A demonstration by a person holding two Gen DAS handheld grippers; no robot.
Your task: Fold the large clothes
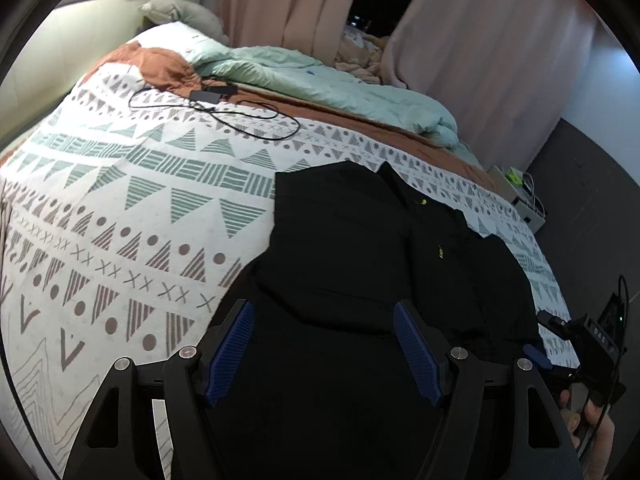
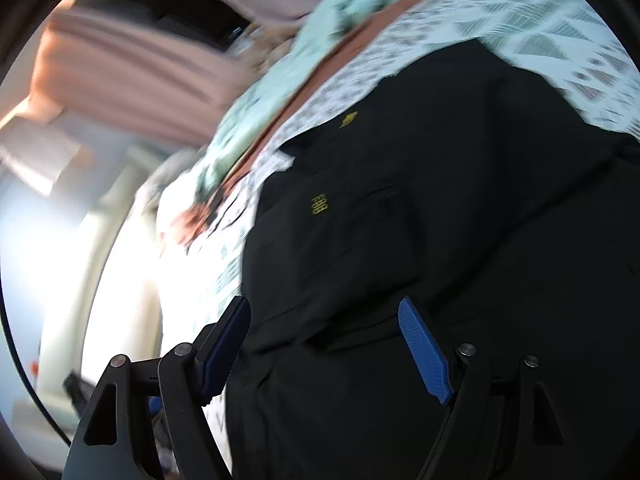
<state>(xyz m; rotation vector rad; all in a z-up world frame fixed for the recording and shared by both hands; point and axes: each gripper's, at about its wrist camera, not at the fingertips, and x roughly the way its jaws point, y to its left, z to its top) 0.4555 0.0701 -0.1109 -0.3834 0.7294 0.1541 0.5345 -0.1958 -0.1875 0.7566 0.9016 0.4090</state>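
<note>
A large black garment (image 1: pixel 360 248) with small yellow marks lies spread on the patterned bedspread (image 1: pixel 120 208). My left gripper (image 1: pixel 324 312) is open just above its near part, the blue pads (image 1: pixel 230 352) wide apart and empty. In the right wrist view the same black garment (image 2: pixel 440 200) fills the frame, tilted and blurred. My right gripper (image 2: pixel 324 308) is open over its near edge, holding nothing. The right gripper's body also shows in the left wrist view (image 1: pixel 536 354) at the garment's right edge, in a hand.
A black cable with a small adapter (image 1: pixel 212 94) lies on the bedspread further back. A mint duvet (image 1: pixel 320 80) is bunched along the far side. Pink curtains (image 1: pixel 480 40) hang behind. A box (image 1: pixel 520 196) stands on the dark floor right of the bed.
</note>
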